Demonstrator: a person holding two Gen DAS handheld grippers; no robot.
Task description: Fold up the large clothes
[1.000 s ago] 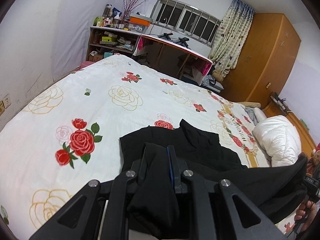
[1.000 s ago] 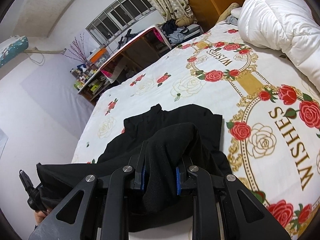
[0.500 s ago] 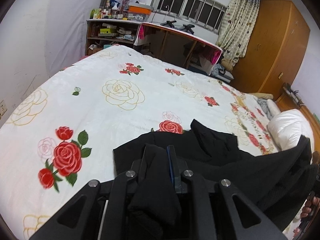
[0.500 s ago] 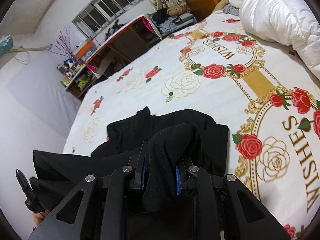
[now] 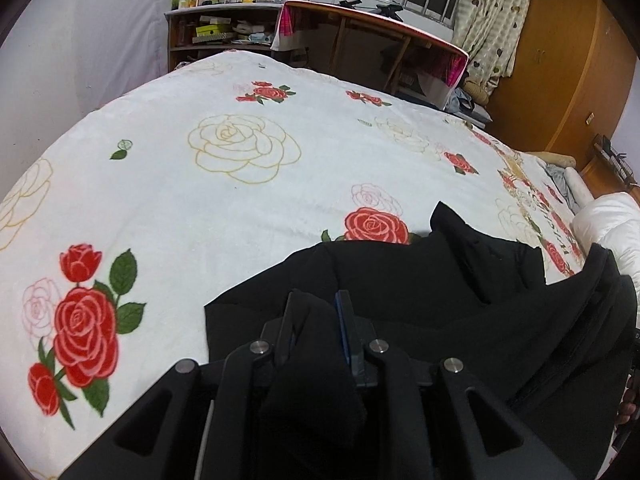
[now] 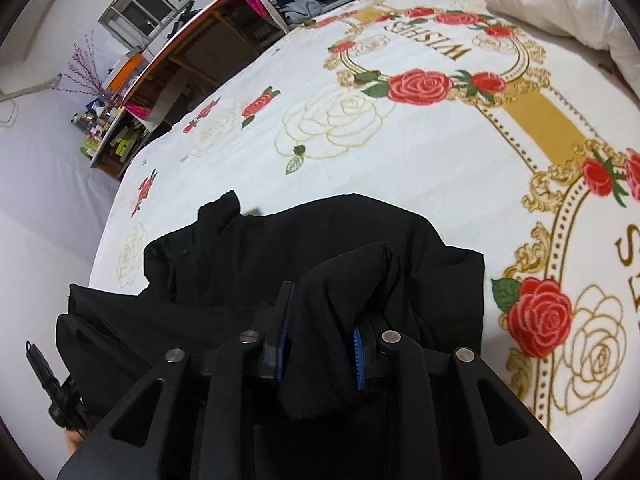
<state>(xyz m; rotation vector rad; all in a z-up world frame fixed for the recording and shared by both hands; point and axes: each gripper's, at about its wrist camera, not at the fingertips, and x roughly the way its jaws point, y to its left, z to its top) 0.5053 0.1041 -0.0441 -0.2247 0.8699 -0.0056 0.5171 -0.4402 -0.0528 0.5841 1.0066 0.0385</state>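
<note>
The black garment (image 5: 420, 292), partly laid on the flowered bedspread (image 5: 200, 184), is pinched by the left gripper (image 5: 318, 320) and the right gripper (image 6: 320, 320), whose jaws have just been opening slightly, so the fold could be spoiled if one edge is released early.

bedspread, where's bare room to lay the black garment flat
The widest free patch of the bedspread runs from the black garment to the far edge by the desk. It is also bare right of the garment, toward the gold band. It is crowded by the white duvet at the head.
</note>
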